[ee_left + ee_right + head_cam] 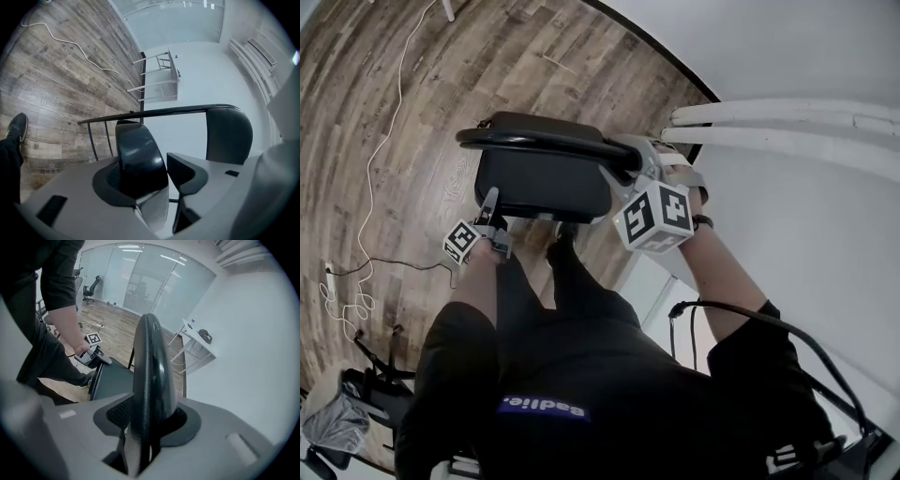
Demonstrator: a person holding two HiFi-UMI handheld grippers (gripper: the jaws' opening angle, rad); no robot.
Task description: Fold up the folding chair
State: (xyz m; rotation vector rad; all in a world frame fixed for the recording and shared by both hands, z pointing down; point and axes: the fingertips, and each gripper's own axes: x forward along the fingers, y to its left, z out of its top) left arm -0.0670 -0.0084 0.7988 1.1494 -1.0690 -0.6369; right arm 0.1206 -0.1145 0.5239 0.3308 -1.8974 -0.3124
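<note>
A black folding chair stands on the wood floor in front of me. Its padded seat (542,185) lies below the curved backrest (539,141) in the head view. My left gripper (492,202) is at the seat's near left edge. In the left gripper view that seat edge (139,159) sits between the jaws of the left gripper (166,166), against the left one, with a thin gap to the right pad (187,172). My right gripper (630,161) is shut on the backrest's right end. The backrest (149,366) fills the jaws of the right gripper (150,420).
A white wall with two white rails (787,127) runs close to the chair's right. A white cable (380,141) trails over the floor at the left, and bags (337,417) lie at the lower left. A white table (161,79) stands by the wall. My shoe (17,129) is near the chair.
</note>
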